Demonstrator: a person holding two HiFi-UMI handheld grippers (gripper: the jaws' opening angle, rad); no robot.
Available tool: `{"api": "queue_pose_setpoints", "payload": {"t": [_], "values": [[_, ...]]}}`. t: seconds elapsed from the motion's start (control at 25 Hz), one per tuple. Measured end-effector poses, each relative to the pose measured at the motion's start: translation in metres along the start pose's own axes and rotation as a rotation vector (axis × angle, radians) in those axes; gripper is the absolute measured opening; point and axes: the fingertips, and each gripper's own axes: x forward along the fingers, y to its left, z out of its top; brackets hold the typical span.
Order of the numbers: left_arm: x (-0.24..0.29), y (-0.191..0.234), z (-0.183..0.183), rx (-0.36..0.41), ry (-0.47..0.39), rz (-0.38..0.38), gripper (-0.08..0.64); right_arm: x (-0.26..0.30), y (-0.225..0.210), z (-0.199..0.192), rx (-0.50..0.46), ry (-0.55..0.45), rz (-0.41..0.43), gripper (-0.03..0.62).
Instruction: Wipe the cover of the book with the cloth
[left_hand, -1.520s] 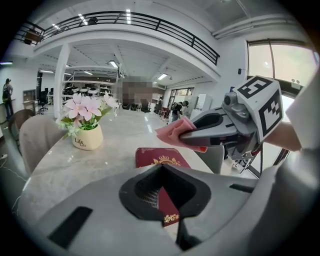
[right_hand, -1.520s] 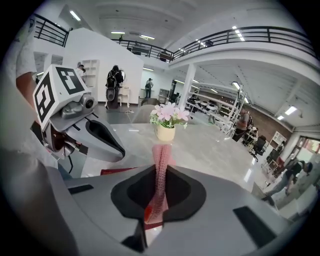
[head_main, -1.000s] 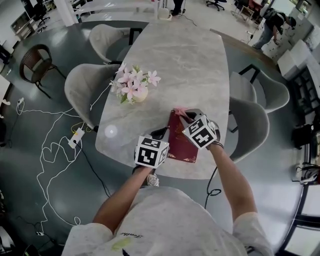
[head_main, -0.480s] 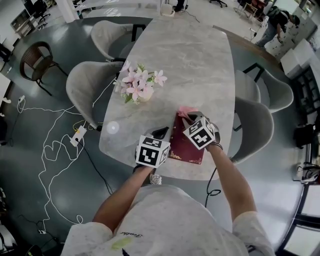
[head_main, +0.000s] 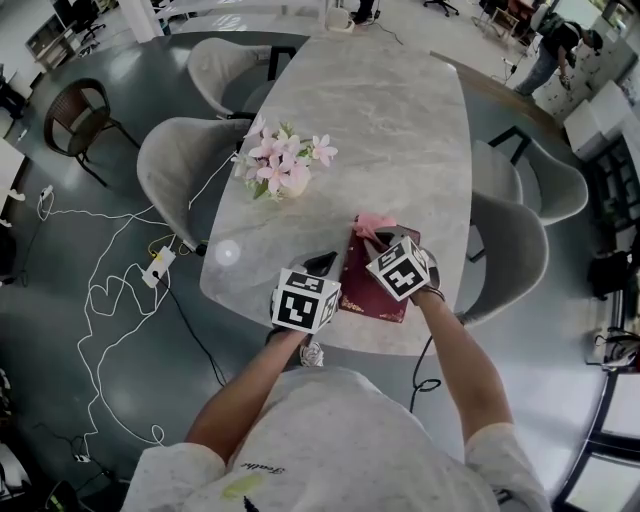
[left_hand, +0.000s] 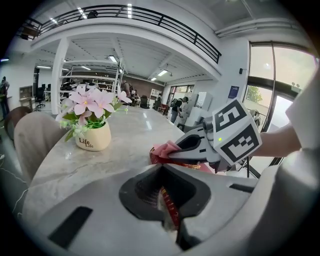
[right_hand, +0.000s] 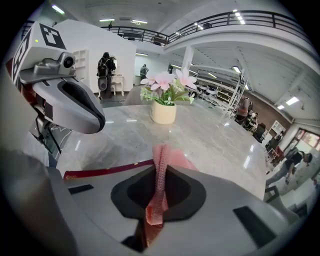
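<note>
Dark red and hard-covered, the book (head_main: 366, 292) lies flat on the grey marble bench (head_main: 370, 120), close to its near edge. The left gripper (head_main: 322, 266) is clenched on the book's near left edge: in the left gripper view the red board with gilt print stands pinched between its jaws, pinning the book down. The right gripper (head_main: 378, 236) is clamped on the pink knitted cloth (head_main: 371, 223). The cloth runs up between its jaws, and its free end spreads just ahead of them on the far end of the cover.

By my reading the wiping is under way. Book steadied, cloth gripped and lying on the cover are done. How much of the cover has been rubbed cannot be told, since no dirt or streak shows. The stretch of cover between the two pairs of jaws probably still wants passes.

The one container, a cream ceramic pot (left_hand: 93, 143), stands well beyond both pairs of jaws and holds pink flowers (left_hand: 92, 101) with green leaves.
</note>
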Motion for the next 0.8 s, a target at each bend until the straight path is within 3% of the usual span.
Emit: {"api": "queue_pose_setpoints", "payload": {"t": [0.8], "values": [[-0.026,-0.019,-0.023,-0.027,-0.014,0.053,0.008,-0.018,0.039,-0.009,-0.023,-0.020,0.052,0.018]]}}
